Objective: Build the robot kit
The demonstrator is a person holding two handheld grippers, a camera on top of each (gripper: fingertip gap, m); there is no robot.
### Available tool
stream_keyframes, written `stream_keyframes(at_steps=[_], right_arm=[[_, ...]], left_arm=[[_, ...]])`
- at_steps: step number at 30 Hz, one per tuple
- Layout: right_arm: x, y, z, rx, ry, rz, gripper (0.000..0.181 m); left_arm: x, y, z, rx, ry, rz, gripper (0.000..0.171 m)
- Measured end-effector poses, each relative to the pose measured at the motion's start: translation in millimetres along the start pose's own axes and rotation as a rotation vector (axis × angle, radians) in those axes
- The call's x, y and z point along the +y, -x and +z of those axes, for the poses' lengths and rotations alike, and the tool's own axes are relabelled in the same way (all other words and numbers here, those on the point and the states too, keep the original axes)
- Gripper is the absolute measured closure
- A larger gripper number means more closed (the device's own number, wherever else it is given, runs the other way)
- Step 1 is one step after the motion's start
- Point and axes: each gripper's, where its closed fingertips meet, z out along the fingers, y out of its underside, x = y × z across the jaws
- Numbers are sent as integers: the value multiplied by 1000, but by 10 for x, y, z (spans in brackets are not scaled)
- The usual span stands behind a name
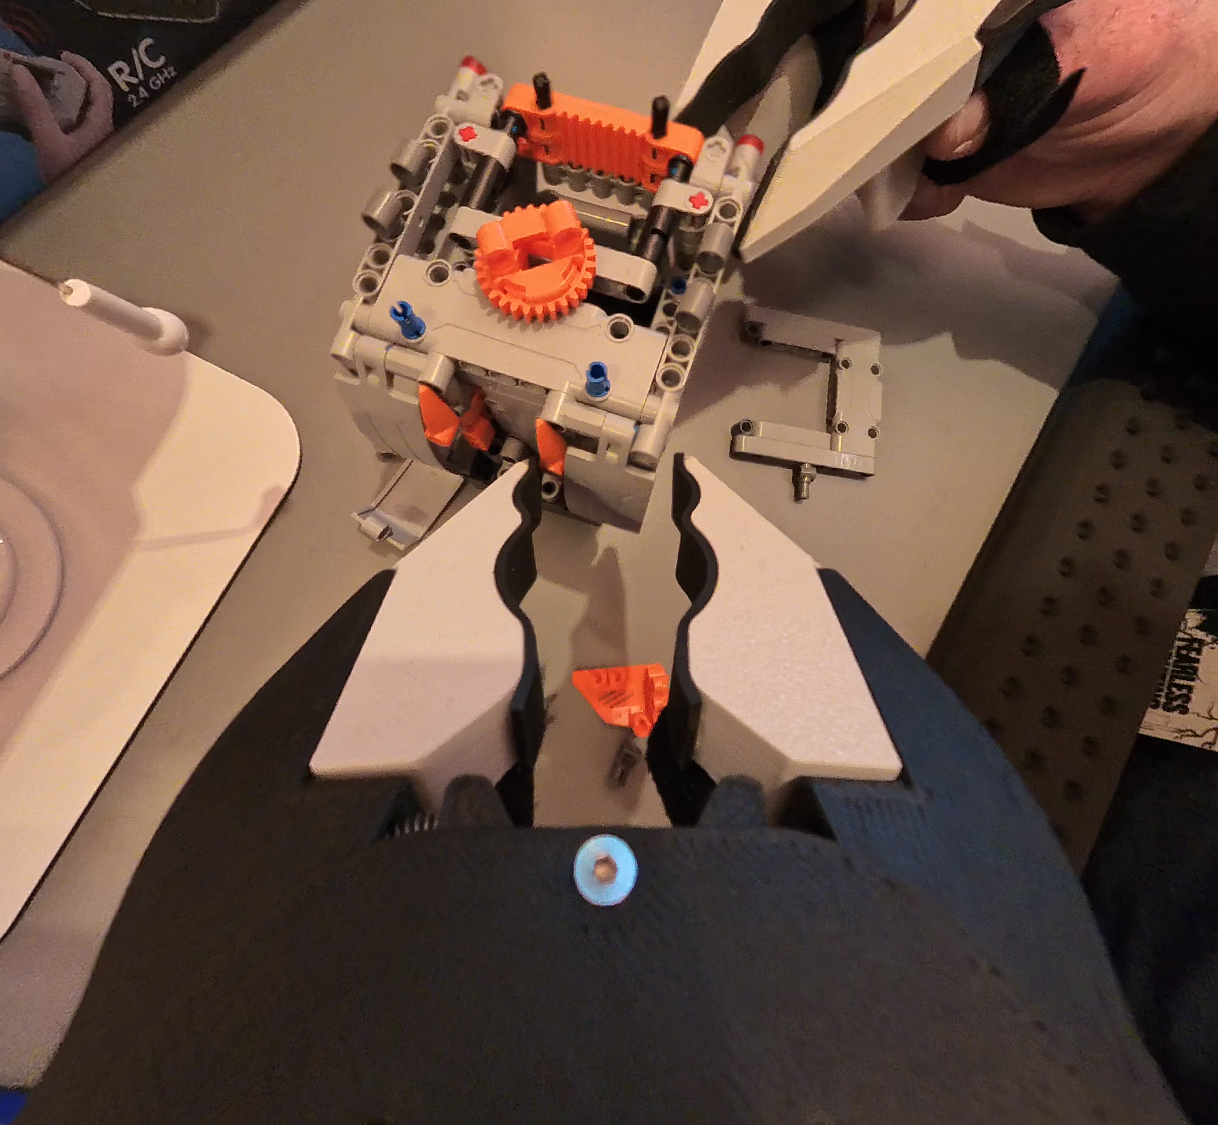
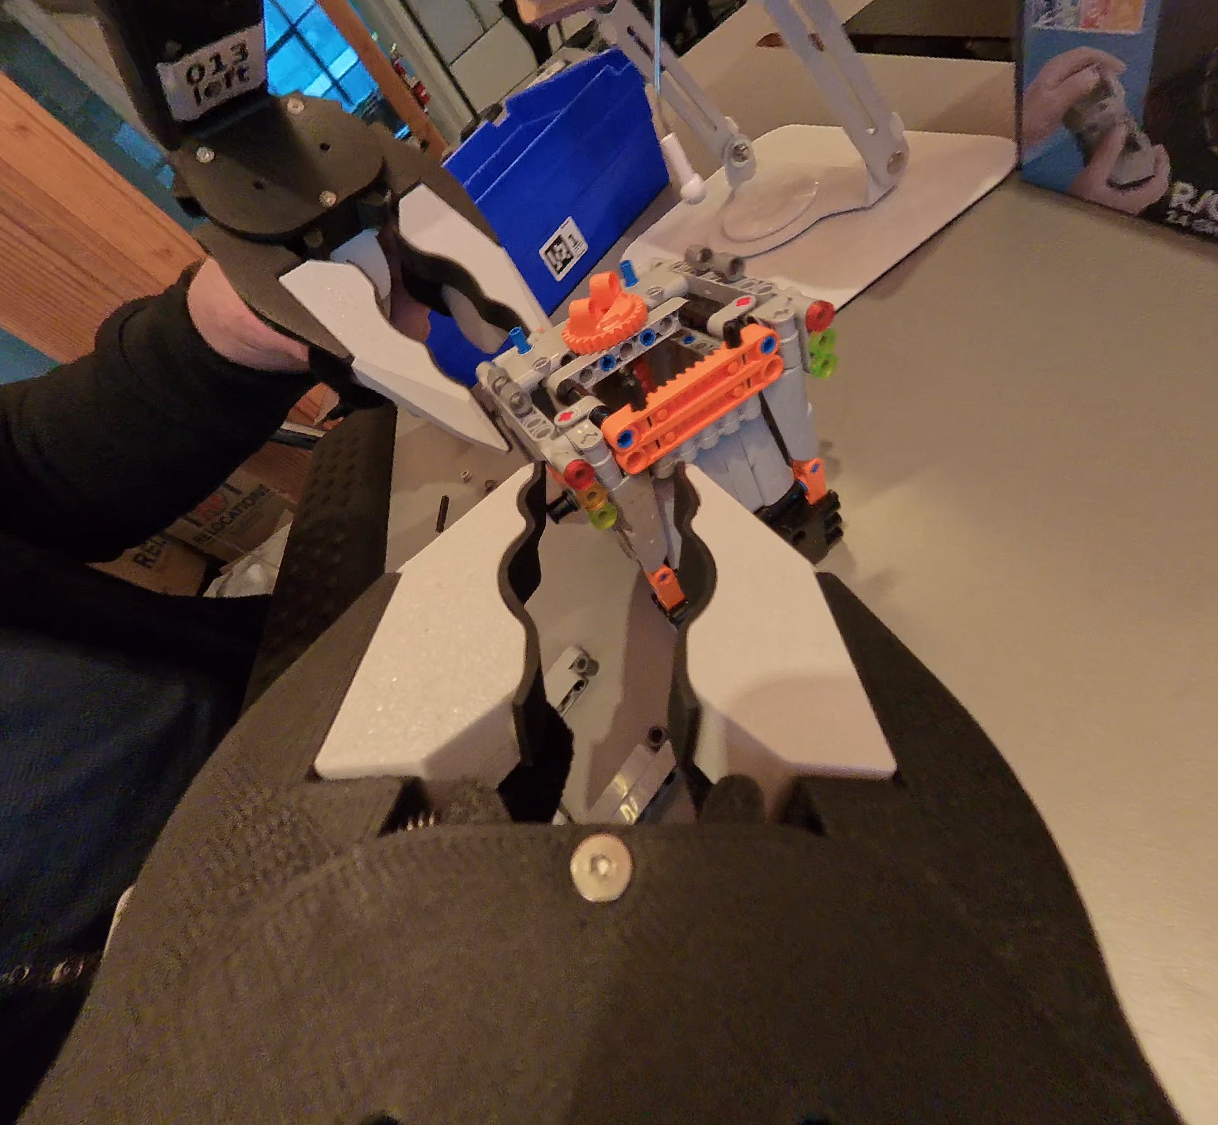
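Both spread, the left claw (image 1: 603, 474) and right claw (image 2: 609, 487) flank the grey-and-orange brick-built model (image 1: 527, 302) on the counter (image 1: 263, 183), seemingly bracing it.

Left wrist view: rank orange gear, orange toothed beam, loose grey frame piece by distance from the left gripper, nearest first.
From the left gripper:
1. Orange gear, straight ahead on top of the model.
2. Loose grey frame piece, on the table to the right; close to call with the gear.
3. Orange toothed beam, at the far edge.
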Motion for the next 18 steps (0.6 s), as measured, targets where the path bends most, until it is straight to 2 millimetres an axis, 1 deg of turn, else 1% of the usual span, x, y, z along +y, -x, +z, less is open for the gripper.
stream_keyframes(at_steps=[2,7,11,13,18], right_arm=[[-7,-19,-7,-2,-4,7,144],[-34,-45,-12,4,-11,8,145],[5,-53,-35,11,4,-10,144],[30,-70,-47,27,10,-39,148],[88,-88,-77,42,22,-60,148]], left_arm=[[-11,14,15,-13,-5,-1,138],[-49,32,22,-14,-23,-28,139],[-35,-9,43,-35,-33,-24,139],[-23,-39,65,-50,-41,-24,139],[-12,-81,111,-102,-65,1,139]])
